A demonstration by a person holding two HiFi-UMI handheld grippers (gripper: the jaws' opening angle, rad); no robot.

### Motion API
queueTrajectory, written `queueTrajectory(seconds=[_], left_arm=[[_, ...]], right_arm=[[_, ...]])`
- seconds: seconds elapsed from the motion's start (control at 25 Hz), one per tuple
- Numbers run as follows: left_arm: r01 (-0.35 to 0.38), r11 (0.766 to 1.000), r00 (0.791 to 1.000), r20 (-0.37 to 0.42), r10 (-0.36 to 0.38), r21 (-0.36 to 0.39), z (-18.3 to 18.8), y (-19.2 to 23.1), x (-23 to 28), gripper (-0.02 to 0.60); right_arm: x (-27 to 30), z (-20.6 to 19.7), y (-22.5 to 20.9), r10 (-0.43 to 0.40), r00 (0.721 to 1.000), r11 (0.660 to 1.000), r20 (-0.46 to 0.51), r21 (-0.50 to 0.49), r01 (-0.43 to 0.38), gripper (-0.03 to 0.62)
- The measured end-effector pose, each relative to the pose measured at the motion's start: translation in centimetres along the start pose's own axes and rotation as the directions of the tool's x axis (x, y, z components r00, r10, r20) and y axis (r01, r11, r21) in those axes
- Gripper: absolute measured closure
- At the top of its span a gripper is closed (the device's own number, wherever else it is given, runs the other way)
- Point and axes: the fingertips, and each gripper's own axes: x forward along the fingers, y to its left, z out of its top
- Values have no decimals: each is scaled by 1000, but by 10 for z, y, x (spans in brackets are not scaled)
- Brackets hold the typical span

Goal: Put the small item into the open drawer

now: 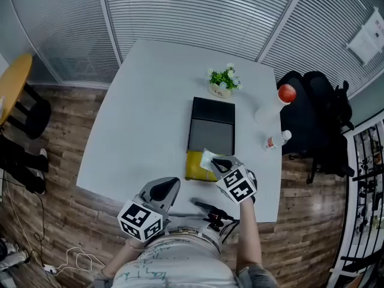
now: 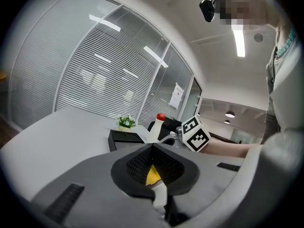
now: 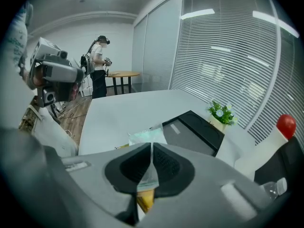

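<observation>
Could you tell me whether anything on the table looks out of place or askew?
Nothing looks spilled or damaged. The small bottle sits close to the right edge of the table and may be lying on its side; the head view does not settle that.

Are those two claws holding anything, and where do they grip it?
The right gripper pinches a small clear packet by one edge; the left gripper is shut on nothing.

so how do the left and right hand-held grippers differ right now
The right hand-held gripper pinches a pale packet; the left hand-held gripper holds nothing. The right is over the yellow open drawer; the left sits near the table edge. Both have jaws together.
</observation>
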Motion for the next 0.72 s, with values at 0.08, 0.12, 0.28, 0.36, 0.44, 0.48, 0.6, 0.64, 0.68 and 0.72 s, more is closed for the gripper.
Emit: queueTrajectory(seconds=[0.08, 0.12, 0.28, 0.36, 0.44, 0.48, 0.6, 0.64, 0.68, 0.72], left_arm=[[-4, 1000, 1000, 2, 4, -1, 0, 1, -1, 584], [-5, 1000, 1000, 1, 5, -1, 0, 1, -2, 584], [-9, 1000, 1000, -3, 9, 1, -2, -1, -3, 584], [-13, 1000, 1000, -2, 13, 1, -3, 0, -5, 584], [-20, 1000, 1000, 2, 20, -3, -3, 2, -7, 584], [-24, 1000, 1000, 4, 24, -6, -3, 3, -7, 584], [-30, 999, 1000, 5, 30, -11, -2, 3, -8, 584], [-31, 999, 999, 5, 31, -14, -3, 3, -8, 584], [-32, 999, 999, 5, 32, -17, -3, 3, -8, 584], [-33, 999, 999, 5, 33, -20, -3, 3, -9, 584]], right_arm=[[4, -4, 3, 8, 1000, 1000, -8, 1, -8, 579], [6, -5, 4, 11, 1000, 1000, -12, -1, -11, 579], [12, -14, 8, 23, 999, 1000, -34, -6, -23, 579], [16, -18, 10, 33, 998, 999, -45, -5, -33, 579], [22, -23, 13, 48, 997, 999, -59, -5, -49, 579], [25, -26, 15, 56, 996, 998, -67, -6, -57, 579], [36, -37, 18, 77, 993, 997, -88, -15, -78, 579], [40, -40, 19, 83, 992, 996, -99, -16, -85, 579], [43, -44, 20, 88, 990, 996, -112, -18, -91, 579], [46, -47, 22, 93, 988, 995, -123, -20, -96, 579]])
